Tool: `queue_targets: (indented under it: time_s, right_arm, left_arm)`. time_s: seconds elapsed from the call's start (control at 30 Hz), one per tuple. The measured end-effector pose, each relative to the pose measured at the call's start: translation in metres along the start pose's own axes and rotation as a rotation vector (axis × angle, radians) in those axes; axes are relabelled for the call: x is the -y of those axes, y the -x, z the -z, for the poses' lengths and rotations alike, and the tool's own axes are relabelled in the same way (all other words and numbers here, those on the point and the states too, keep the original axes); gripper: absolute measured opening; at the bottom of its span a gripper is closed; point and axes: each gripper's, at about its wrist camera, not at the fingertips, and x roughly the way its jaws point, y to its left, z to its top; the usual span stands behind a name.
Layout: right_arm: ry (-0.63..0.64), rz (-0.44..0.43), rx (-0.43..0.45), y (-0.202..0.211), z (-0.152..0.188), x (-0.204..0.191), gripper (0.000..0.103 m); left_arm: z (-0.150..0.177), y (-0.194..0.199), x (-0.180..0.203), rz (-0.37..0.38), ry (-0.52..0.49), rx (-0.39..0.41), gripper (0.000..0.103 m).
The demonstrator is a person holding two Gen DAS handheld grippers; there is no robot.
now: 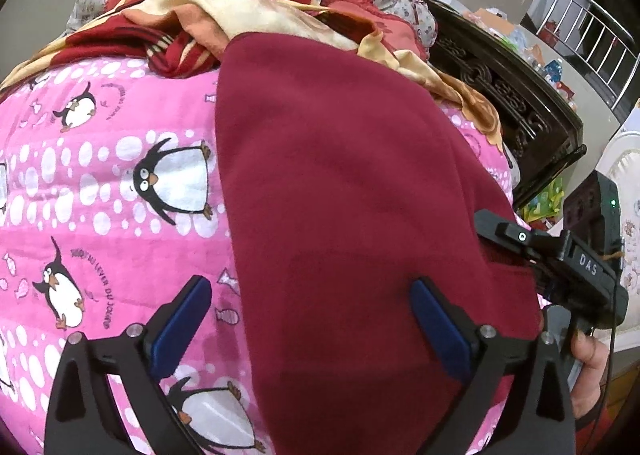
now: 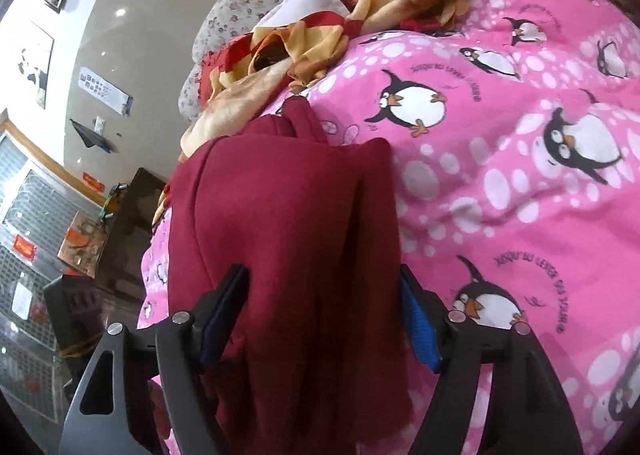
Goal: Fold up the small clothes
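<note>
Pink penguin bedding carries a maroon garment, laid long from 6 toward 12 o'clock, with rumpled blankets beyond. Folding looks midway: the cloth is already narrowed and bunched at the right side. Next probably comes a pinch on the near end, carried toward 12. The left gripper stands spread wide, holding nothing, one finger over the cloth. The right gripper is also spread, straddling the bunched folds without clamping them.

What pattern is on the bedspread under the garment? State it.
Pink bedspread with black-and-white penguins and white spots; clearest in the right wrist view.
</note>
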Motion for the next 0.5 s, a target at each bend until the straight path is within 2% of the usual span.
queue_targets:
  time_s: [0.13, 0.2, 0.23, 0.3, 0.37, 0.43, 0.5]
  right_arm:
    - [0.033, -0.006, 0.003, -0.001, 0.001, -0.005, 0.086]
    - [0.039, -0.012, 0.004, 0.0, 0.001, -0.007, 0.073]
    - [0.051, -0.007, 0.009, 0.002, 0.002, -0.011, 0.07]
    - [0.083, 0.01, 0.012, 0.006, 0.004, -0.019, 0.058]
    - [0.098, 0.005, 0.008, 0.011, 0.003, -0.027, 0.053]
    - [0.099, -0.028, 0.004, 0.018, 0.002, -0.035, 0.051]
    - [0.11, -0.049, 0.005, 0.024, 0.002, -0.045, 0.05]
  left_arm:
    - [-0.001, -0.004, 0.002, 0.008, 0.001, 0.0, 0.103]
    - [-0.002, -0.005, 0.003, 0.022, 0.0, 0.004, 0.099]
    - [-0.002, -0.005, 0.003, 0.047, -0.003, 0.003, 0.088]
    - [-0.003, -0.005, 0.004, 0.054, -0.004, 0.004, 0.084]
    - [-0.003, -0.001, 0.003, 0.055, -0.001, 0.008, 0.075]
    - [-0.002, 0.006, 0.0, 0.051, 0.0, 0.014, 0.056]
    - [-0.002, 0.017, -0.001, 0.052, -0.006, 0.019, 0.046]
